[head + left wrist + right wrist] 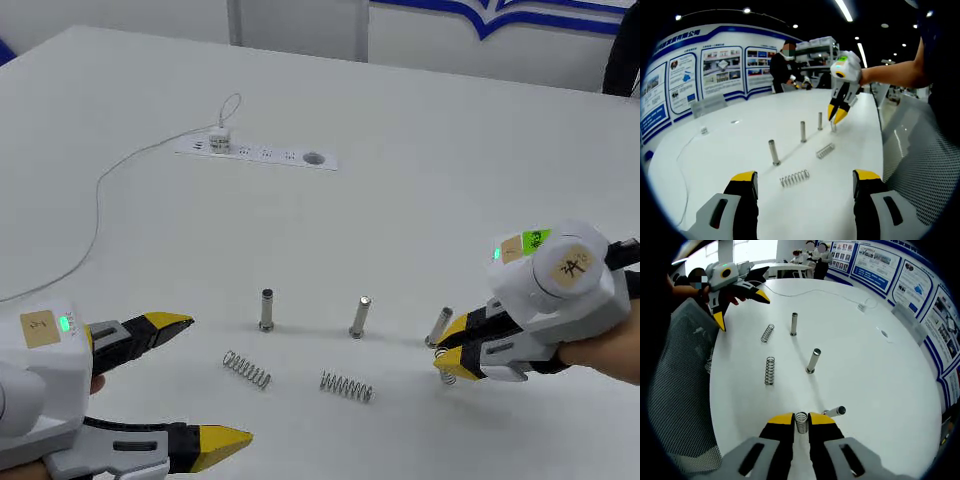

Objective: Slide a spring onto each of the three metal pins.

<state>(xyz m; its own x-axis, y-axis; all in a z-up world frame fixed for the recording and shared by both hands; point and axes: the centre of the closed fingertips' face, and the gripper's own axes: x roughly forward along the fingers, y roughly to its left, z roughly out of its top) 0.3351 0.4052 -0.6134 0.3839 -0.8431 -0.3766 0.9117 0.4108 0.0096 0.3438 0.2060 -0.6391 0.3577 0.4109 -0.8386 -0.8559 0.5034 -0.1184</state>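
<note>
We log the left gripper [220, 378] nearest, jaws spread wide and holding nothing. A loose spring [246, 369] and a second loose spring [346, 386] lie flat on the white table [400, 150]. The right gripper [447, 350] is clamped on a third spring [801, 423], just beside the right-hand pin [440, 326]. The middle pin [361, 316] and left-hand pin [266, 309] stand alongside, with a power strip [265, 154] farthest.

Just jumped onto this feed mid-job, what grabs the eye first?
Three bare metal pins stand in a row on the table. The right gripper is shut on a spring beside the rightmost pin. Two more springs lie loose in front, and the left gripper is open.
</note>
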